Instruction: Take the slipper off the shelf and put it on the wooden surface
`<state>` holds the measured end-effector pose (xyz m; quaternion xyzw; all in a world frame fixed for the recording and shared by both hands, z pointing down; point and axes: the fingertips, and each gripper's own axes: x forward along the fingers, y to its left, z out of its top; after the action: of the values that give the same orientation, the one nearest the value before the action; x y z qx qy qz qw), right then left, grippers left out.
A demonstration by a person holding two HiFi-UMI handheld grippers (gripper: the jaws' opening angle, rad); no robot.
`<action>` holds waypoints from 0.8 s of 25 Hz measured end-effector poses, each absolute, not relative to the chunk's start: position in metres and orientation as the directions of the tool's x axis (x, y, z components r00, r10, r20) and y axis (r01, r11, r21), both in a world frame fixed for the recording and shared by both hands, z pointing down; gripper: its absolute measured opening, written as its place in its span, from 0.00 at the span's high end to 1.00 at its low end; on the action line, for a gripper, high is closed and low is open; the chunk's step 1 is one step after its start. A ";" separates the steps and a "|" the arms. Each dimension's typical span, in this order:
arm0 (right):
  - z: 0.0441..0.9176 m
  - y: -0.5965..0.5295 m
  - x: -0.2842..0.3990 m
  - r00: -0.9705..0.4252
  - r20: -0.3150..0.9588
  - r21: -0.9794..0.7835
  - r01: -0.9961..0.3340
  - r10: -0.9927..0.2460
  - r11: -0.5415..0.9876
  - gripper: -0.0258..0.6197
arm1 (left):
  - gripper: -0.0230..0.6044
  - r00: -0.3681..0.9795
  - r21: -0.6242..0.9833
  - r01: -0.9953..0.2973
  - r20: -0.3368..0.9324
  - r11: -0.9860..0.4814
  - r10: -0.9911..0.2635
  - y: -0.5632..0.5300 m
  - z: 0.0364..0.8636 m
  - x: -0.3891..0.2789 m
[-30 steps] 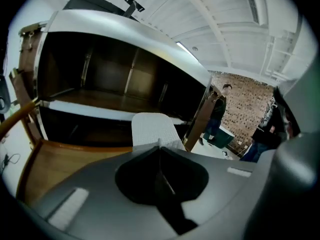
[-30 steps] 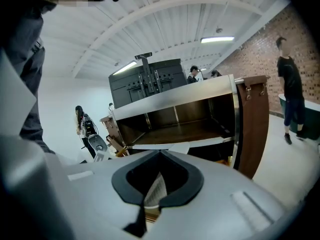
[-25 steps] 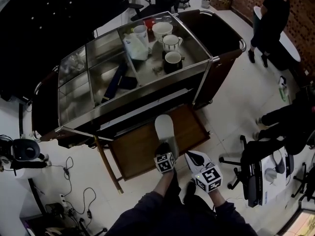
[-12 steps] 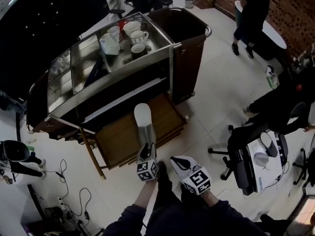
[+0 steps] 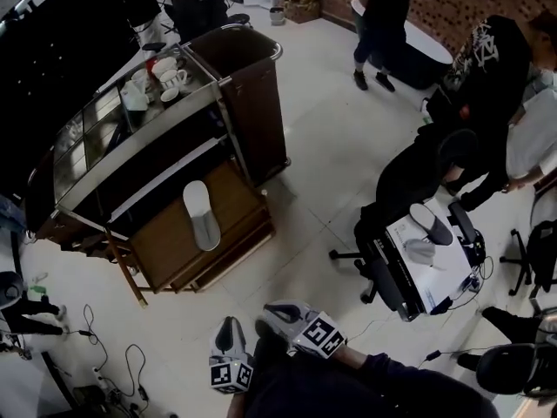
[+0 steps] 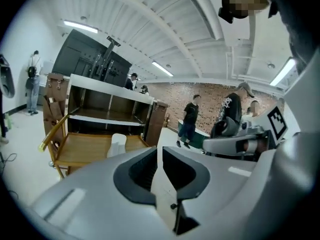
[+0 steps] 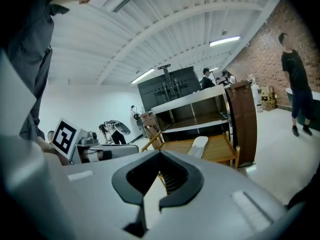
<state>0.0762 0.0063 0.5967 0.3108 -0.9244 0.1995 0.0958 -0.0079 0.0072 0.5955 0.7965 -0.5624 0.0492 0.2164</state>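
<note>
The pale slipper (image 5: pixel 200 214) lies flat on the low wooden surface (image 5: pixel 165 244) in front of the steel shelf cart (image 5: pixel 130 146), with nothing touching it. It also shows far off as the slipper (image 6: pixel 118 143) in the left gripper view and the slipper (image 7: pixel 199 146) in the right gripper view. My left gripper (image 5: pixel 228 323) hangs over the tiled floor, well back from the wood. Its jaws are closing, a narrow gap remains and nothing is between them (image 6: pixel 159 149). My right gripper (image 5: pixel 266 313) is beside it, jaws together and empty (image 7: pixel 159 152).
Cups (image 5: pixel 162 70) stand on the cart's top. An office chair (image 5: pixel 409 259) loaded with gear stands on the right. Several people (image 5: pixel 383 16) stand at the back and right. Cables (image 5: pixel 130 360) trail on the floor at the left.
The left gripper has let go of the slipper and drawn back toward me. The slipper stays on the wood. The whole view has backed away from the cart.
</note>
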 end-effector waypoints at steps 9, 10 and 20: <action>0.572 0.051 0.050 -0.818 0.256 -0.274 -0.572 -0.515 0.773 0.96 | 0.89 0.462 0.319 -0.866 0.215 -0.385 -0.860 0.044 0.558 0.008; 0.569 0.056 0.046 -0.818 0.253 -0.259 -0.571 -0.516 0.779 0.96 | 0.89 0.463 0.322 -0.864 0.205 -0.387 -0.862 0.048 0.555 0.008; 0.557 0.087 0.014 -0.751 0.235 -0.215 -0.660 -0.617 0.720 0.96 | 0.89 0.503 0.329 -0.836 0.135 -0.440 -0.854 0.074 0.552 -0.031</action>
<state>0.0140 0.0869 0.5572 0.3453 -0.9245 0.1438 0.0732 -0.0310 0.0741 0.5516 0.8481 -0.4981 -0.0254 0.1789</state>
